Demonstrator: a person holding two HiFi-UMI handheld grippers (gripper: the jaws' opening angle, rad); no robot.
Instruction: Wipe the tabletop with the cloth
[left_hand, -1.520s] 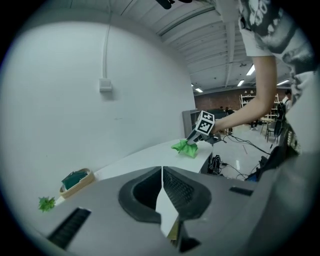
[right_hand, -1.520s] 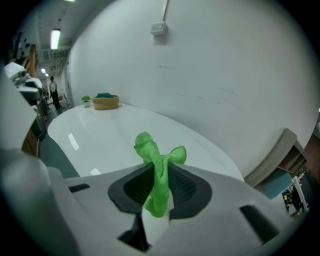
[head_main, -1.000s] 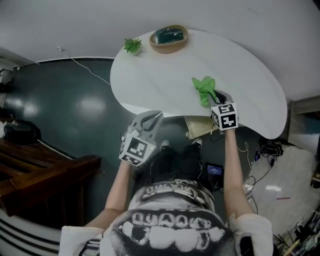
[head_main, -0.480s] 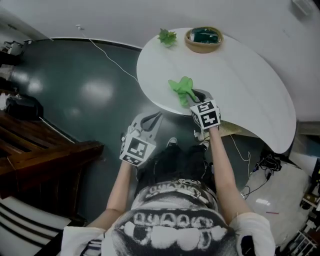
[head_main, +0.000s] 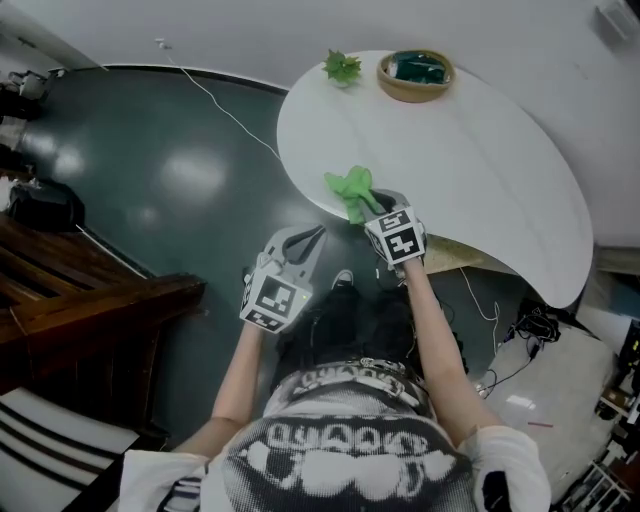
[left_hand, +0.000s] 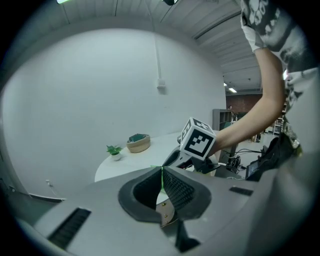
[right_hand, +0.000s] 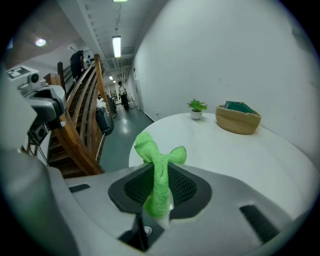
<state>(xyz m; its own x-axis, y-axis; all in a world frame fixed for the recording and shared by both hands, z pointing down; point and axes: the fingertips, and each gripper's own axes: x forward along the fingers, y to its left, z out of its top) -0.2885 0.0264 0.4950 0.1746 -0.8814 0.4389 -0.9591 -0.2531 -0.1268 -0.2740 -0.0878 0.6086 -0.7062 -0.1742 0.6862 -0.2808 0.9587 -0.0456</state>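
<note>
The green cloth (head_main: 350, 187) lies bunched at the near left edge of the white round table (head_main: 480, 170), pinched in my right gripper (head_main: 376, 207), which is shut on it. In the right gripper view the cloth (right_hand: 156, 150) stands up between the pads of that gripper (right_hand: 161, 170), its loose end flopping over the table (right_hand: 235, 155). My left gripper (head_main: 306, 240) hangs off the table over the dark floor, shut with nothing in it. In the left gripper view its pads meet (left_hand: 161, 175), and the right gripper's marker cube (left_hand: 198, 139) shows just beyond.
A woven basket (head_main: 415, 76) with something dark green inside and a small potted plant (head_main: 342, 68) stand at the table's far edge. A wooden staircase (head_main: 90, 310) is at the left. Cables (head_main: 520, 330) lie on the floor at the right.
My right gripper has dragged the cloth across the tabletop to the left, up to the near left edge. The left gripper has stayed put.
</note>
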